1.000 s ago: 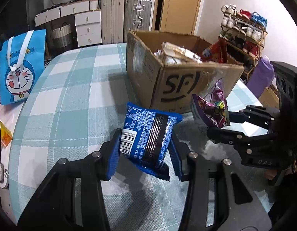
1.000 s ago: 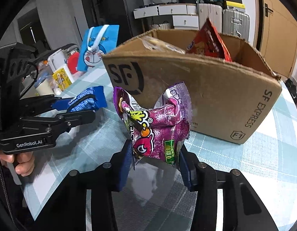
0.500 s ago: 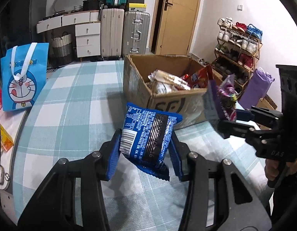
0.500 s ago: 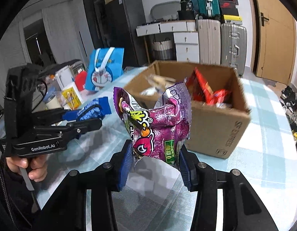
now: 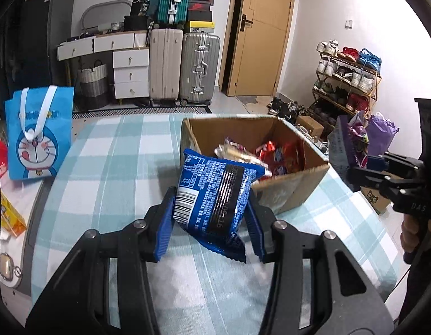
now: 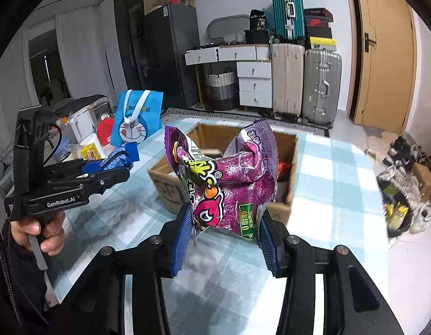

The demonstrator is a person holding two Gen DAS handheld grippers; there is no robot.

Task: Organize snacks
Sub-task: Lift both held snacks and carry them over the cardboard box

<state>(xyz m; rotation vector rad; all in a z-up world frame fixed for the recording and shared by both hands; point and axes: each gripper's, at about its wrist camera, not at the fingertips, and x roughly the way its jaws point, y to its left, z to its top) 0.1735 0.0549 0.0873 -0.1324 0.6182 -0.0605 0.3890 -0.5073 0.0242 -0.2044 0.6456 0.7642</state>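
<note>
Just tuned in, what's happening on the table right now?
A person holds a tool in each hand. The left tool is shut on a blue snack packet; the right tool is shut on a purple snack bag. Both are held up above the checked table, near an open cardboard box that already holds other snacks.

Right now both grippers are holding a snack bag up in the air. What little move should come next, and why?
Probably carry the purple snack bag in the right gripper forward until it hangs over the open cardboard box. The box sits just behind the bag, already has snacks inside, and shows room. The left gripper can follow with the blue snack bag.
</note>
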